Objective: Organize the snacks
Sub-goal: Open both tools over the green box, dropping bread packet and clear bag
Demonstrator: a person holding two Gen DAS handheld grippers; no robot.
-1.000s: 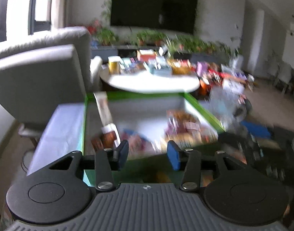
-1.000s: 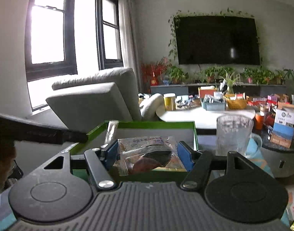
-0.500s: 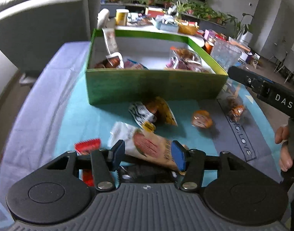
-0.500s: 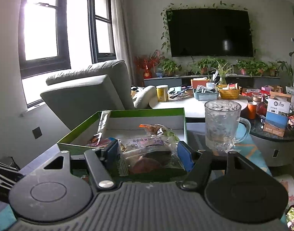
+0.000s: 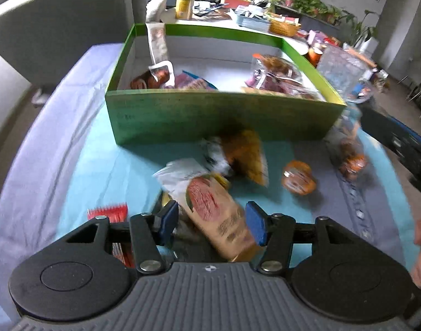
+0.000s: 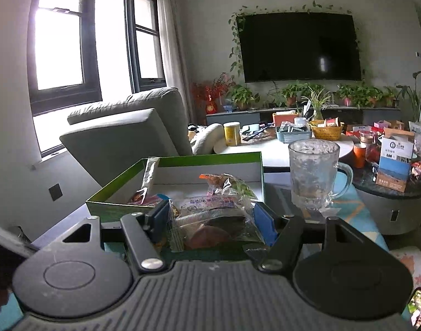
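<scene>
**Two handheld grippers at a snack box, one gripping a packet, one open over another**

In the right wrist view, closest to the camera, the right gripper (image 6: 212,222) has its blue pads pressed against both sides of a clear snack packet (image 6: 213,222) with dark pieces inside. The packet hangs in front of the near wall of a green box (image 6: 111,207), which sits on the table. Inside the box lie a few other wrapped snacks. Just right of the box stands a glass mug (image 6: 315,173). Farther back are a grey armchair (image 6: 122,135), a round white table (image 6: 268,149) crowded with goods, and a dark television (image 6: 298,47) on the wall.

In the left wrist view, the left gripper (image 5: 212,224) points steeply down at a blue tablecloth (image 5: 105,165). Its jaws have just been opening and stand partly apart. A tan sausage packet (image 5: 218,215) lies between them on the cloth; the picture is blurred, and the pads do not appear to press on it. A red packet (image 5: 108,211) lies just left of the gripper. Beyond are an orange-brown bag (image 5: 246,157) and a small round orange snack (image 5: 298,178), both lying in front of the green box.
</scene>
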